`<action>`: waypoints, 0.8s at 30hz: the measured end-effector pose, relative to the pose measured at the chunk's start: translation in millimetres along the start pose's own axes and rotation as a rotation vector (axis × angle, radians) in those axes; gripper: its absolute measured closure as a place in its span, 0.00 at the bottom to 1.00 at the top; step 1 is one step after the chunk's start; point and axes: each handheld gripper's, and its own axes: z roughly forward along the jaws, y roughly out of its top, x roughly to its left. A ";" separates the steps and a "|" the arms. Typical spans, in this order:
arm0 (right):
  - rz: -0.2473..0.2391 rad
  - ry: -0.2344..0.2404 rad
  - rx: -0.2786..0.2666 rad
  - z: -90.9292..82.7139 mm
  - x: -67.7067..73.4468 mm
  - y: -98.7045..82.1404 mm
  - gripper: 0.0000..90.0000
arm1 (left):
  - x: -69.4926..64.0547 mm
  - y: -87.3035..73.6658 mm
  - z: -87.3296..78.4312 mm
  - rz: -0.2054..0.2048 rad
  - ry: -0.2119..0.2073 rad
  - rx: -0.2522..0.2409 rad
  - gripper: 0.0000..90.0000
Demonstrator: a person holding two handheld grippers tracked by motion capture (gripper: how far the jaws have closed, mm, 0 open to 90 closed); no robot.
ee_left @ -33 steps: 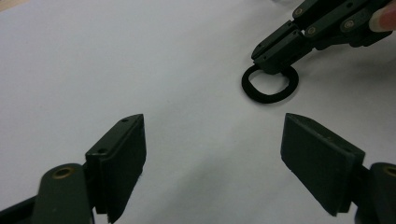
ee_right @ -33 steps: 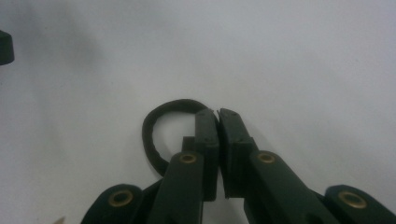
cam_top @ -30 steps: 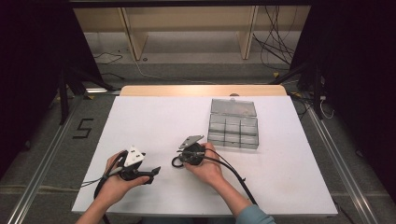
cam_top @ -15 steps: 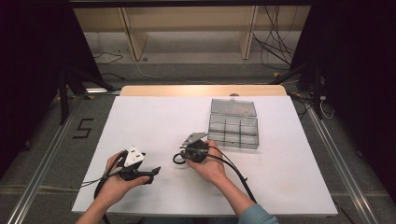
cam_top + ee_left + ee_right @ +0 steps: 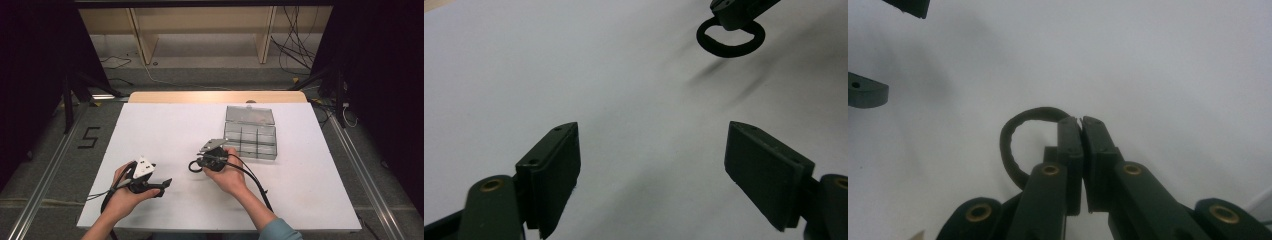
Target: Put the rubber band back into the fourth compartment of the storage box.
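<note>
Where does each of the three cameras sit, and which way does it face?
High view: above the person's side, looking forward and down on the white table and clear compartment box; both forearms enter from below.
Left gripper view: rides the left gripper, looking along its open jaws across the table.
Right gripper view: rides the right gripper, jaws shut on a black rubber ring.
Shared: the ring also shows in the left gripper view and the high view.

Left gripper (image 5: pixel 162 184) low near the table's (image 5: pixel 165 130) near-left edge, jaws wide apart, nothing between. Right gripper (image 5: pixel 1081 125) mid-table, jaws pressed together, pinching a black ring (image 5: pixel 1015 135). Both forearms enter from the near edge.
</note>
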 end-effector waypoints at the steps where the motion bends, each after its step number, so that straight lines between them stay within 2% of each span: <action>1: 0.003 -0.004 -0.003 -2.1 -1.1 0.4 0.98 | -0.1 -0.1 0.1 -0.002 0.000 -0.001 0.25; 24: 0.031 -0.042 -0.035 -22.1 -17.4 0.9 0.98 | 0.6 0.1 -0.2 -0.003 0.001 -0.001 0.25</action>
